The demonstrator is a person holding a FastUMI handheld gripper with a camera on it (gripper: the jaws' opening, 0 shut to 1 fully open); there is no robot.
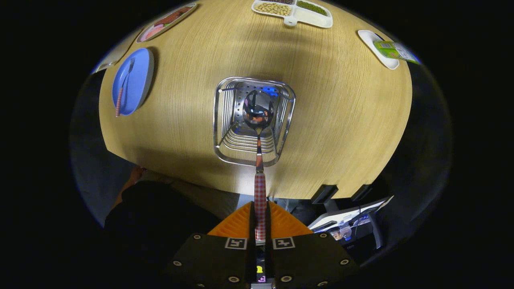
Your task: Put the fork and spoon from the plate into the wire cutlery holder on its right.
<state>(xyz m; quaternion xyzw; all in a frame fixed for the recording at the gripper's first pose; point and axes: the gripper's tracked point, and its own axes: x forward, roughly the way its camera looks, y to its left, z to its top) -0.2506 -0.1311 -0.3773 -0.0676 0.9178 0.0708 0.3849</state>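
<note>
Tool [260,214] pointing down – clamps spoon [259,120] above holder [225,120].

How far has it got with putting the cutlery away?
Nothing sits in the wire holder yet. The tool is shut on the spoon by its checked handle, bowl hanging over the holder's opening, ready to drop in. The fork lies on the blue plate, left for afterwards.
</note>
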